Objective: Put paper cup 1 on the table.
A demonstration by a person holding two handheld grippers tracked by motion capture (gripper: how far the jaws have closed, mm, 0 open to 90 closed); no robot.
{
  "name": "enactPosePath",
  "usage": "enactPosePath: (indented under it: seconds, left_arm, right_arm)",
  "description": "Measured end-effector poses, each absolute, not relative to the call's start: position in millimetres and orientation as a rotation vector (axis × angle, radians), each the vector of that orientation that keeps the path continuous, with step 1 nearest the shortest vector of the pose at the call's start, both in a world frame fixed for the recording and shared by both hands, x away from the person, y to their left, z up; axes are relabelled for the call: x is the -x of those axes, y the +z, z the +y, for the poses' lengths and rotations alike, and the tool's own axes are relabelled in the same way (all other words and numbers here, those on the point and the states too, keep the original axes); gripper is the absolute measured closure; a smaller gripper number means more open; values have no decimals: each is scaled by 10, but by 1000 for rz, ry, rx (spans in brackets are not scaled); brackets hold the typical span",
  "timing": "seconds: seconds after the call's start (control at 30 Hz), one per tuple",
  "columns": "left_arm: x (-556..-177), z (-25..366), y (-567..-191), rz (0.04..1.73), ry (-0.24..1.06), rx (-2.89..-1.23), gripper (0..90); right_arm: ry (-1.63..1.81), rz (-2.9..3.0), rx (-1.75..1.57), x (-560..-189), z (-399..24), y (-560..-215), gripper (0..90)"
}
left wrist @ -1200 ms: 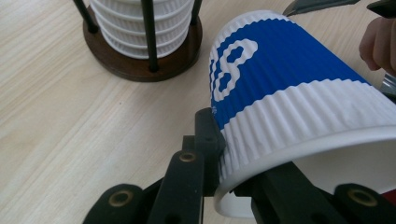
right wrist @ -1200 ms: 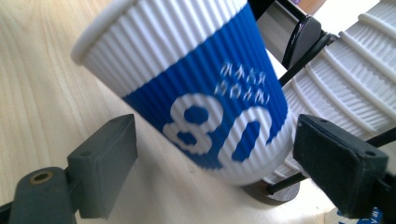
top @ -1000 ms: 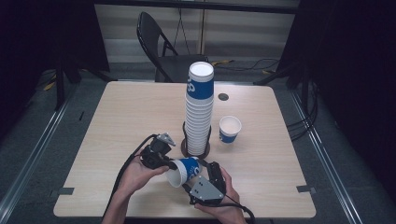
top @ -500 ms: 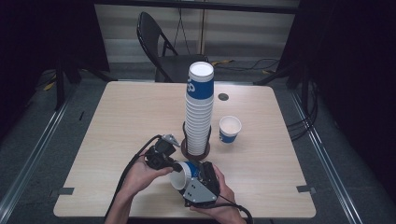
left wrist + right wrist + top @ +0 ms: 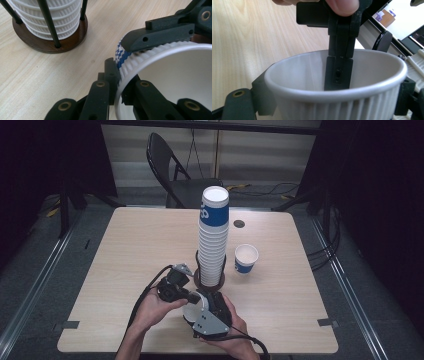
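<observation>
Cup [image 5: 196, 306] work sits at mid-handover near the counter's [image 5: 125, 245] front edge: both grippers hold one ribbed paper cup just in front of the wooden stack holder [image 5: 209, 278]. The left gripper [image 5: 192, 296] has its jaws pressed together on the cup's rim, one inside the wall, one outside, as the right gripper view shows. The right gripper [image 5: 206, 304] pinches the cup's body from the sides. One cup [image 5: 246, 258] already stands alone toward the counter's right edge; the tall stack [image 5: 214, 237] remains, so probably many are left to separate. Against the earlier frames, the held cup has drawn a little closer to the front edge, tucked further between the hands.
</observation>
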State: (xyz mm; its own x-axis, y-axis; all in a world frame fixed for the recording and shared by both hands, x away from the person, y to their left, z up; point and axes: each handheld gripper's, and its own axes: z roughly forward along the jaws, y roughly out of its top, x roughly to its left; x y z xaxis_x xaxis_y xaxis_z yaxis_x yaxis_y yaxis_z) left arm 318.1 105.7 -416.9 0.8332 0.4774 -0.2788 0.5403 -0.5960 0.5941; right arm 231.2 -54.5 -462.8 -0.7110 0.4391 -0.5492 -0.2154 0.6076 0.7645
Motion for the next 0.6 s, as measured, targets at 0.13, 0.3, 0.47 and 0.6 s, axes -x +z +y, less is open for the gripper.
enactPosePath:
  seconds: [0.13,0.3,0.47,0.6]
  left_arm:
    - [-3172,1054,-4172,730,-104,-2302,851]
    - [-3164,1073,-4189,743,-93,-2245,827]
    - [-3136,1131,-4245,779,-26,-2177,714]
    - [-3118,1195,-4329,814,-16,-2087,652]
  right_arm:
    - [1145,2095,-211,-2310,-562,-4616,174]
    - [1226,2083,-296,-2354,-629,-4560,178]
    - [1272,2104,-366,-2387,-652,-4552,180]
    - [1289,2108,-416,-2424,-671,-4568,180]
